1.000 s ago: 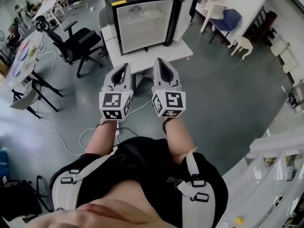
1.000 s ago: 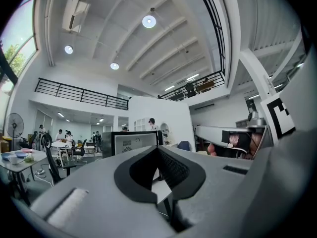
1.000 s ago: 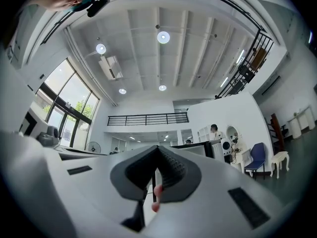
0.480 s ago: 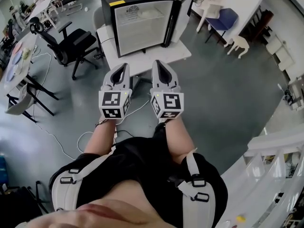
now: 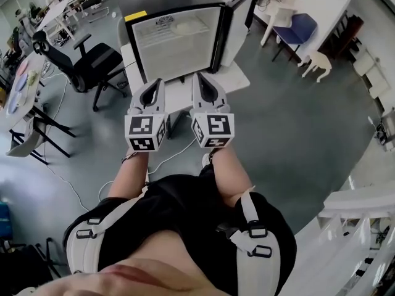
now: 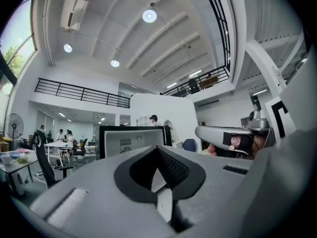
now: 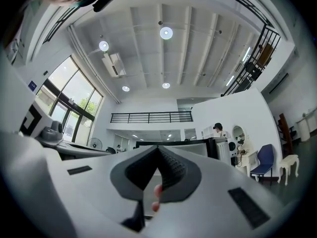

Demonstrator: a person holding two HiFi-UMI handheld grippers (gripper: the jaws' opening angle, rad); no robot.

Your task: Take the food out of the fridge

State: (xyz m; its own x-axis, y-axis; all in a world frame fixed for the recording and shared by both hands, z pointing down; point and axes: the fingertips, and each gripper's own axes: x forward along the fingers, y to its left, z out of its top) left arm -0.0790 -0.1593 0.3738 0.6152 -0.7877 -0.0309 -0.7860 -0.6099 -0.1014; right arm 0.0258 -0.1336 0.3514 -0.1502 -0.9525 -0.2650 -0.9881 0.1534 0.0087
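Grey floor [image 5: 296, 122], open hall. One fridge [image 5: 176, 39], door swung open to the right, is seen far centre on one white table [image 5: 233, 76]. The food inside cannot be made out. Two grippers are held side by side nearer, left gripper [image 5: 155, 85] and right gripper [image 5: 200, 80]. The jaws of both are together, with nothing between.

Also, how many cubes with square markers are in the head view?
2. One cube sits on the left gripper, the other cube on the right gripper; none seems hidden.
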